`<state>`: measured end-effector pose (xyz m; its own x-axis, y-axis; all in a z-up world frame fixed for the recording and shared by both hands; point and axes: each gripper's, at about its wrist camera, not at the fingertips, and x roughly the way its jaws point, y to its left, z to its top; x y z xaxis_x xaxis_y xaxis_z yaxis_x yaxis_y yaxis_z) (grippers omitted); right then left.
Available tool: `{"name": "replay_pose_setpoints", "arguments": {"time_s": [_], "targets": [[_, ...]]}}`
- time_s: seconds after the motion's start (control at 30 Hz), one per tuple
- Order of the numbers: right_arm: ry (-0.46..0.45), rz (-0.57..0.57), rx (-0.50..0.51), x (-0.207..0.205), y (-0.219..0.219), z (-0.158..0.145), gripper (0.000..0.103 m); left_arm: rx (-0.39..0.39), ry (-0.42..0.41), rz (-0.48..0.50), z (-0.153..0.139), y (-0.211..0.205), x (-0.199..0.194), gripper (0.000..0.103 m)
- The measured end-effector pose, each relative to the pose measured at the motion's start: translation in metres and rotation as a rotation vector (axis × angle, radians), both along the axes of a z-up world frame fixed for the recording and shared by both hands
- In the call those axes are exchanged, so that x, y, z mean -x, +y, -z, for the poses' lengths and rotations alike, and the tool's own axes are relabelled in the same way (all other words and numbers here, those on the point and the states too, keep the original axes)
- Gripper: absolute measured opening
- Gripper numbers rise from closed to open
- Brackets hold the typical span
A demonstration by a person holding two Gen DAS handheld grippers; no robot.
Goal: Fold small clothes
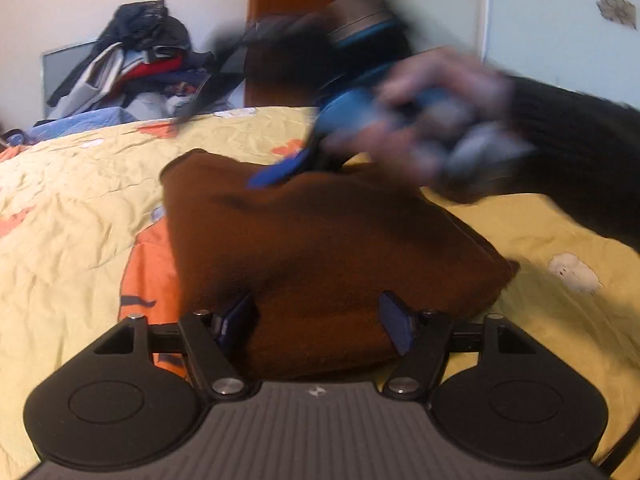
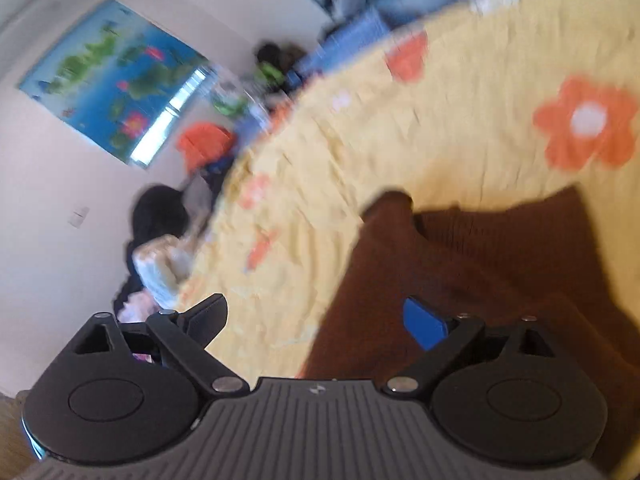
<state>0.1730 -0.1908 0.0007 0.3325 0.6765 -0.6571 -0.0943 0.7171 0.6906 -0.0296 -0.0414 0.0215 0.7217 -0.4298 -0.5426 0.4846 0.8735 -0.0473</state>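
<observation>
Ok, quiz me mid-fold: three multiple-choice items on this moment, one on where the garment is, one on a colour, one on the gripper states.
1. Where does the garment lie?
A. on the bedspread
B. on the clothes pile
C. on the floor

2. What colour is the garment?
A. blue
B. brown
C. white

3. How do the two grippers stand?
A. both shut on cloth
B. left shut, right open
C. both open

Answers:
1 A: the garment rests on the yellow bedspread, well apart from the clothes pile.
2 B: it is brown in both views.
3 C: the left gripper and the right gripper each show their fingers spread, with nothing clamped.
</observation>
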Motion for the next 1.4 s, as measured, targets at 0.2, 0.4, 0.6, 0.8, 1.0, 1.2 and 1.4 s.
{"name": "replay_pose_setpoints", "arguments": {"time_s": [0.2,0.4,0.6,0.8,1.0,1.2,1.4], "targets": [[-0.040,0.087,-0.033,-0.022,0.004,0.011,0.095,0.037,0.012,0.006,0.000,0.005,-0.007,0.071],[-0.199,0.075,-0.056,0.055,-0.023,-0.035,0.095,0.125,-0.026,-0.067,-0.010,0.041,0.014,0.072],[-0.258,0.182,0.143,0.156,-0.091,-0.055,0.102,0.472,0.307,-0.207,0.002,0.112,-0.028,0.072],[-0.100,0.161,0.003,0.185,-0.101,-0.012,0.100,0.649,0.521,-0.141,0.023,0.102,-0.065,0.063],[-0.066,0.061,0.013,0.187,-0.077,-0.001,0.029,0.513,0.507,-0.137,0.011,0.084,-0.055,0.019],[-0.084,0.069,-0.042,0.211,-0.084,-0.001,0.037,0.287,0.344,-0.110,0.007,0.069,-0.022,0.030],[-0.311,0.227,0.037,0.222,-0.094,-0.062,0.073,0.083,-0.059,-0.146,-0.041,0.045,0.039,0.078]]}}
